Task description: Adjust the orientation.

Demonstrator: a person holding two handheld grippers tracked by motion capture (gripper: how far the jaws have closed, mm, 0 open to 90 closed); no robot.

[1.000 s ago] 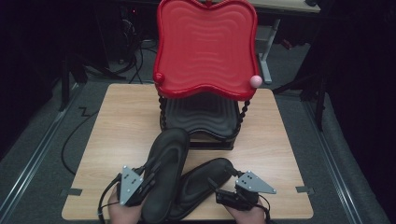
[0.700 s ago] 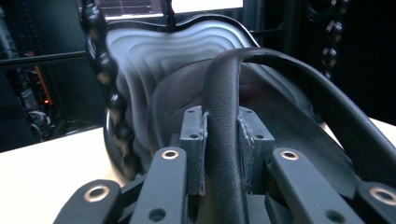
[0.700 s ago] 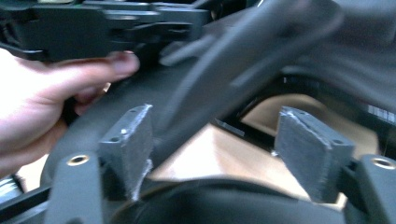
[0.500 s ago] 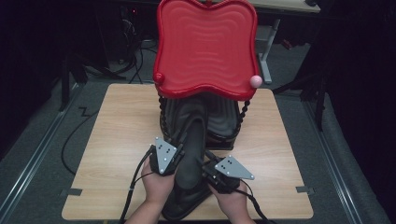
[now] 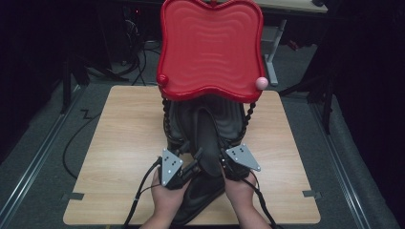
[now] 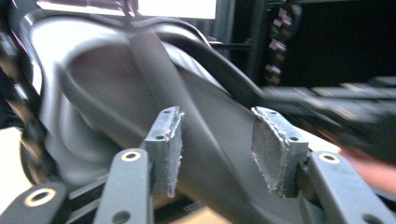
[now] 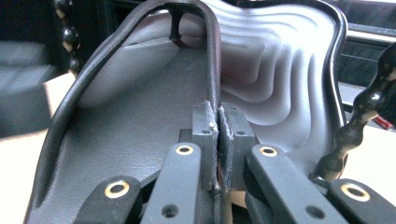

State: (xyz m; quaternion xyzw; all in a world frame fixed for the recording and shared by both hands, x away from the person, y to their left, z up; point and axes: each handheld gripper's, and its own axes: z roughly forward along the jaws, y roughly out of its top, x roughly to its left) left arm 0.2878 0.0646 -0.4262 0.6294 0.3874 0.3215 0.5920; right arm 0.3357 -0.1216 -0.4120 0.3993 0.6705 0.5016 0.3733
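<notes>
Black leather shoe (image 5: 206,143) lies lengthwise before the two-tier rack (image 5: 210,52), its toe pushed onto the lower black tray (image 5: 229,119) under the red tray. Right gripper (image 7: 217,140) is clenched on the shoe's collar rim. Left gripper (image 6: 217,149) stands released, jaws apart, straddling the shoe's side. No brand, label or writing is legible anywhere.

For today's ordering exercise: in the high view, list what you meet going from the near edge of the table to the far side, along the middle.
Person's hands → the two grippers, left gripper and right gripper → black shoe running toward the rack → black lower tray → red upper tray.
</notes>
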